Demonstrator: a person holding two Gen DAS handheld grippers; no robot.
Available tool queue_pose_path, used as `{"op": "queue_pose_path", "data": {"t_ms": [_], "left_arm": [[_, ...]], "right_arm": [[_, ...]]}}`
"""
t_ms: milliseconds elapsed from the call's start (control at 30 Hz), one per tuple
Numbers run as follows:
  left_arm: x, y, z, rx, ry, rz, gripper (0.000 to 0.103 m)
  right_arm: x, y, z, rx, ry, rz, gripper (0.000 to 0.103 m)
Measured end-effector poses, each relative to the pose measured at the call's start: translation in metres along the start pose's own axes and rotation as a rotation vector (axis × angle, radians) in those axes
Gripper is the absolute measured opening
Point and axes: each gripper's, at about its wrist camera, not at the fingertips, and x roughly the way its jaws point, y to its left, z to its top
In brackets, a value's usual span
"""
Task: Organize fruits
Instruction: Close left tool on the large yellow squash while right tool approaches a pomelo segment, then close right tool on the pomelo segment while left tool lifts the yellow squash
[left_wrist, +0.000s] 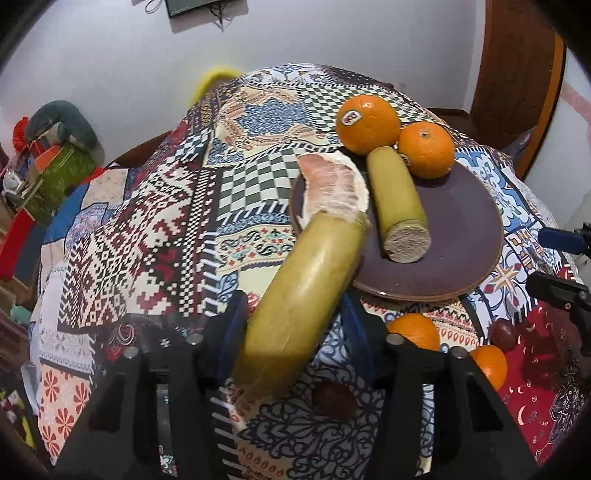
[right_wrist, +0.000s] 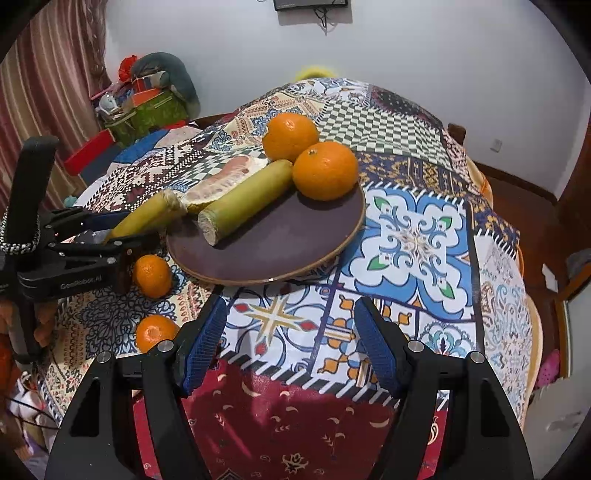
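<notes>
Sugarcane stick (left_wrist: 301, 295) sits pinched in the left gripper (left_wrist: 291, 321), its far end at the plate (left_wrist: 454, 236) rim beside the pomelo piece (left_wrist: 332, 184). Next job, I think: lay it by the other stick (left_wrist: 397, 201). Right gripper (right_wrist: 291, 343) hangs spread, holding nothing.

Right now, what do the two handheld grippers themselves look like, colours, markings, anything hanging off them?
Both are matte black plastic frames with silver round bolt heads. The right gripper has blue, finely textured pads. The left gripper carries white lettering on its side, an upright black handle, and a black-and-white braided cord looped around it.
</notes>
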Motion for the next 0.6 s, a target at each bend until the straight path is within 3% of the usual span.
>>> {"op": "queue_pose_path", "data": {"t_ms": [133, 367, 600], "left_arm": [[-0.005, 0.018, -0.005, -0.058, 0.016, -0.020, 0.039], [-0.032, 0.041, -0.026, -0.100, 0.028, -0.004, 0.038], [-0.069, 0.041, -0.070, -0.125, 0.035, -0.002, 0.038]], "right_arm": [[-0.001, -0.001, -0.005, 0.006, 0.008, -0.009, 0.068], [-0.015, 0.009, -0.009, 0.007, -0.003, 0.000, 0.068], [-0.037, 0.037, -0.012, -0.030, -0.032, 0.033, 0.068]]}}
